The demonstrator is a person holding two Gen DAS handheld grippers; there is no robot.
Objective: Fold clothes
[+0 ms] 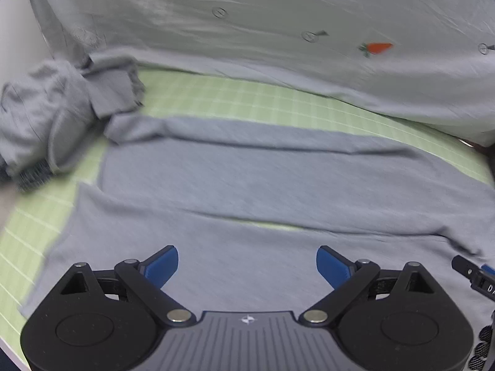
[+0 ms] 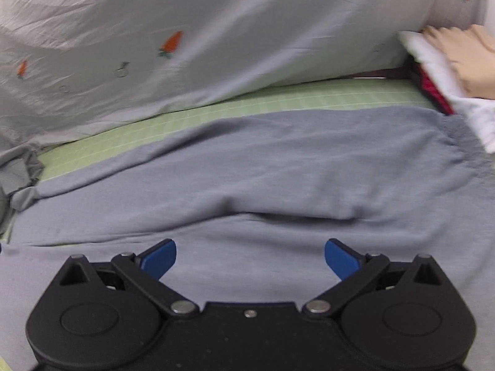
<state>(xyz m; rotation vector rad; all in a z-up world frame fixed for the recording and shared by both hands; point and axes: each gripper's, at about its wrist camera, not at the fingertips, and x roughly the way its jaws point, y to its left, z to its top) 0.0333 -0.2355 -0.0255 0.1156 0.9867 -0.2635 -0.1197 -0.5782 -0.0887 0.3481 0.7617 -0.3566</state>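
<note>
A grey garment (image 1: 247, 179) lies spread flat on a green grid mat (image 1: 247, 99), with long folds running left to right. My left gripper (image 1: 247, 262) hovers over its near part, open, its blue pads (image 1: 162, 266) wide apart with nothing between them. In the right wrist view the same grey garment (image 2: 278, 160) covers the mat (image 2: 278, 99); its elastic band (image 2: 467, 142) is at the right. My right gripper (image 2: 250, 259) is also open above the cloth, empty.
A pale quilt with carrot prints (image 1: 278, 31) lies along the far side of the mat. A crumpled grey garment (image 1: 55, 114) sits at the left. At the right in the right wrist view are white cloth (image 2: 439, 71), a red-black item (image 2: 430, 89) and beige cloth (image 2: 467, 58). The other gripper's tip (image 1: 473, 273) shows at right.
</note>
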